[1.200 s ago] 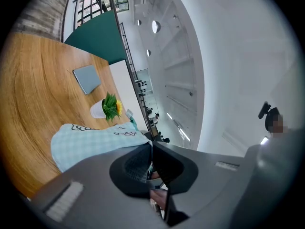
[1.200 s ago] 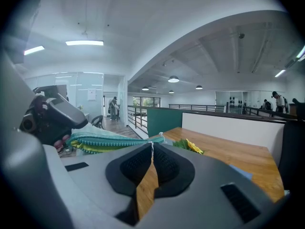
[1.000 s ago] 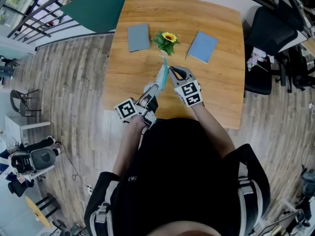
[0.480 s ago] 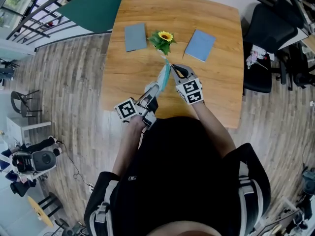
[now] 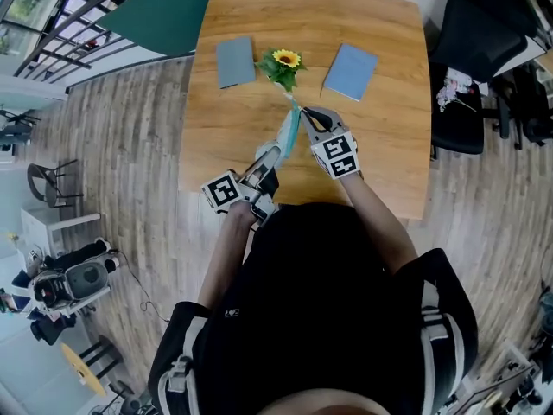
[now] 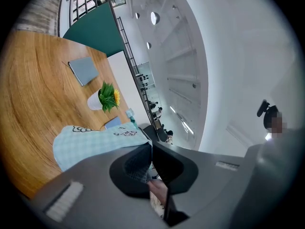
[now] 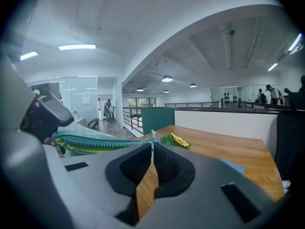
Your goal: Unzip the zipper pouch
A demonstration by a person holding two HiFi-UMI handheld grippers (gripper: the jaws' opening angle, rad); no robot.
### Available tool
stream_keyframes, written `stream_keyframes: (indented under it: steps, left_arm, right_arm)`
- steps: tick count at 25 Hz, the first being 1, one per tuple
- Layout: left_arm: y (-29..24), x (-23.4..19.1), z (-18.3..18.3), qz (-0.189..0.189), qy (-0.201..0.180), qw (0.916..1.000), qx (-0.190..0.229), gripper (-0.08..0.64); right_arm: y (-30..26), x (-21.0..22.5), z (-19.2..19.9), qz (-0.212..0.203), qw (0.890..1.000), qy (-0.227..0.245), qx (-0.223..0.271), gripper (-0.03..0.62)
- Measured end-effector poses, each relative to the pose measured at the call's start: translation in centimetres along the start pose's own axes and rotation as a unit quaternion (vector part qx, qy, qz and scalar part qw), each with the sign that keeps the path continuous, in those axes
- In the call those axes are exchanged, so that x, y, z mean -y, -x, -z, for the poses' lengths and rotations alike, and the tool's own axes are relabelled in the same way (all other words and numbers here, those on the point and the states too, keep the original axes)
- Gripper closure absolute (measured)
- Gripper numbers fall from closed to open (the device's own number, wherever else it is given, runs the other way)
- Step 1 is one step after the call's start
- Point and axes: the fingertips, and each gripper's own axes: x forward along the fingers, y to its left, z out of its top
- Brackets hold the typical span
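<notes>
The head camera looks steeply down from above the person's shoulders, taking in the whole desk (image 5: 242, 119) and the floor around it from well off. The camera on the left gripper (image 5: 270, 156) sits close behind its jaws, tipped on its side, facing across the desk toward the potted sunflower (image 6: 107, 97). The camera on the right gripper (image 5: 304, 115) rides just as close, aimed slightly downward, I think, over the desk's far end. All three views share the sunflower and the zipper pouch (image 5: 288, 132).

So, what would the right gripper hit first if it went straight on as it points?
The right gripper, shut on the zipper pull, points about at the sunflower; probably that first, though depth is unclear.
</notes>
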Motion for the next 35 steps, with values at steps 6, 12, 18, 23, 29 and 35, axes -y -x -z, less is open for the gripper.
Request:
stream_keyframes:
  steps: [6,12,18,23,29,35]
  left_arm:
    - [-0.7,0.2,0.7,-0.009,-0.004,0.9999,-0.009,0.557]
    - [-1.1,0.3,1.1,-0.009,-0.009,0.9999,-0.012,0.556]
    - [-0.8,0.2,1.5,-0.008,-0.011,0.9997,-0.023,0.557]
    - [-0.6,0.0,1.7,-0.007,-0.007,0.9997,-0.021,0.557]
    - [-0.2,0.1,1.8,-0.007,-0.009,0.9996,-0.024,0.557]
    - [-0.3,-0.1,1.9,-0.009,-0.011,0.9996,-0.026,0.557]
  right_arm:
    - [0.3,0.6,0.5,0.001,1.0,-0.01,0.005,0.574]
    - [0.5,1.1,0.6,-0.003,0.999,-0.041,0.011,0.572]
    - [0.7,2.8,1.2,0.018,0.997,-0.071,0.007,0.577]
    - [0.9,2.9,1.4,0.019,0.998,-0.06,0.002,0.577]
    - [0.9,3.2,1.5,0.027,0.998,-0.065,0.0,0.574]
    - [1.0,3.4,1.8,0.029,0.997,-0.071,-0.002,0.572]
